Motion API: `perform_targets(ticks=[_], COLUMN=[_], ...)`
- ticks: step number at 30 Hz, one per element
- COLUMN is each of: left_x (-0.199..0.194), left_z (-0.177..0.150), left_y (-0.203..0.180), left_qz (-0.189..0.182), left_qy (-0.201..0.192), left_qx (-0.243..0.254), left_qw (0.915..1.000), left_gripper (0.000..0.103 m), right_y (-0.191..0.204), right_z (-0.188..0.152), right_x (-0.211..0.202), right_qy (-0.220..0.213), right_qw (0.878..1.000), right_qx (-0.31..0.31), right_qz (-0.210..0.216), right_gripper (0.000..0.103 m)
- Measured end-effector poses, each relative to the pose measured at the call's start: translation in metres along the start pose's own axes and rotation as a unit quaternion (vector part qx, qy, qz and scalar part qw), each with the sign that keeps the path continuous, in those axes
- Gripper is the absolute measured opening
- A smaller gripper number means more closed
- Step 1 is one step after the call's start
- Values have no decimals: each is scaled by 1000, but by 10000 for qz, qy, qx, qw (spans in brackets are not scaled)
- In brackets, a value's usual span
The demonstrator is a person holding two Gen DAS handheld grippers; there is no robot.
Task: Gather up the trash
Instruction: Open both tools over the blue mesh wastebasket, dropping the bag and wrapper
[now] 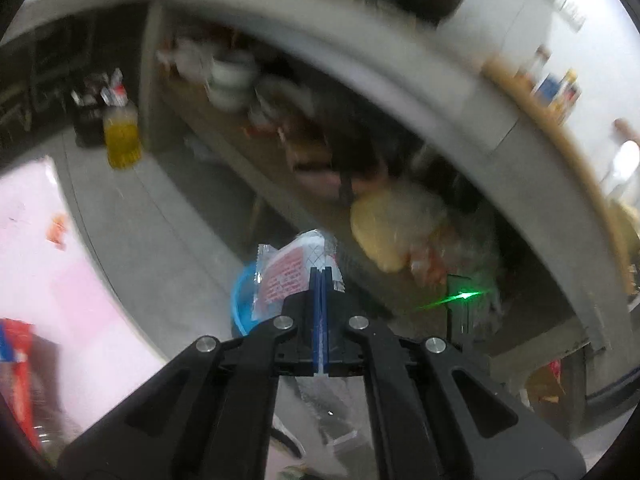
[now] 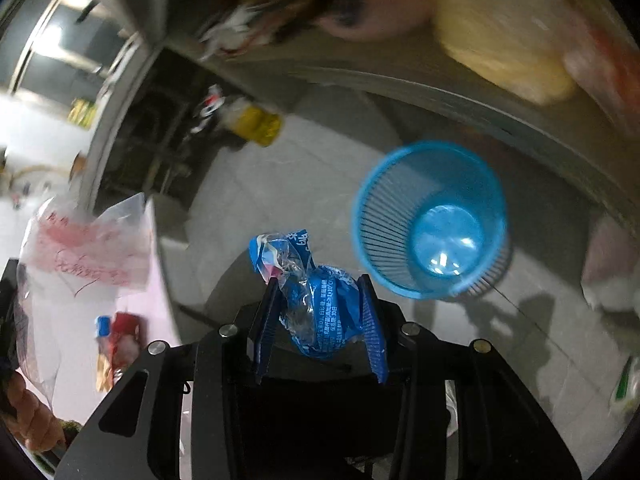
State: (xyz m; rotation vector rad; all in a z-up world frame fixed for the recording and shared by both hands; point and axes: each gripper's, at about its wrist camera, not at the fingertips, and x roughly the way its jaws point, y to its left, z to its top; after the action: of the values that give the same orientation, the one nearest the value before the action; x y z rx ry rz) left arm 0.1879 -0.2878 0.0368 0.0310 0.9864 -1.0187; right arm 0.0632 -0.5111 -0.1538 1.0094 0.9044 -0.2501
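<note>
My left gripper (image 1: 320,272) is shut on a clear plastic wrapper with red print (image 1: 286,276), held in the air above the floor. The blue bin (image 1: 240,304) shows partly behind that wrapper. My right gripper (image 2: 318,280) is shut on a crumpled blue plastic wrapper (image 2: 320,312), its fingers (image 2: 370,320) pressed against both sides. The blue slatted waste bin (image 2: 430,220) stands on the grey floor, up and to the right of the right gripper; its inside looks bare. The left gripper's wrapper also shows in the right wrist view (image 2: 84,240) at the left.
A pink table (image 1: 60,260) with red packets (image 1: 18,364) lies at the left. A grey shelf unit (image 1: 400,92) with bags and bowls curves across the back. A yellow oil bottle (image 1: 122,136) stands on the floor. A green-and-white packet (image 2: 626,388) lies on the floor at right.
</note>
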Motion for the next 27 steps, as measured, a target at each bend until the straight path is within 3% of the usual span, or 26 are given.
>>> perform_targets(ticks=[7,14,15,16,17,18,19,22,27], left_x=[121,203,207,213,218,220,219,213,187], left_z=[7,10,9,11,13,16,18,19,22], left_y=[-12,-2,0,3,5,6,9,16,16], left_qz=[61,377,420,502,594,700,912,880,893], left_qy=[1173,1714,1709,1678,1635,1605,1532,1412,1179], left_qx=[-207,-289,-284,-291,-310,-327,-367,-419,-354], left_qw=[9929,9841,9840,9841,9843,9840,9833,9852,9884], left_gripper=[0,0,5,10,27,47,52,57,63], right_y=[-54,-90,-92,-92,-95,-97,-98,-101,-99], right_z=[4,26,30,34,39,42,45,48,44], right_x=[27,72,77,83,91,97,101,116,110], right_qy=[-17,48,-9,-66,-139,-205,-237,-224,-305], right_qw=[9971,9933,9931,9930,9925,9922,9920,9912,9907], right_qx=[737,1108,1111,1105,1111,1096,1078,987,963], right_qz=[-174,-338,-360,-408,-496,-555,-606,-852,-908], right_gripper=[38,41,44,58,70,72,72,73,73])
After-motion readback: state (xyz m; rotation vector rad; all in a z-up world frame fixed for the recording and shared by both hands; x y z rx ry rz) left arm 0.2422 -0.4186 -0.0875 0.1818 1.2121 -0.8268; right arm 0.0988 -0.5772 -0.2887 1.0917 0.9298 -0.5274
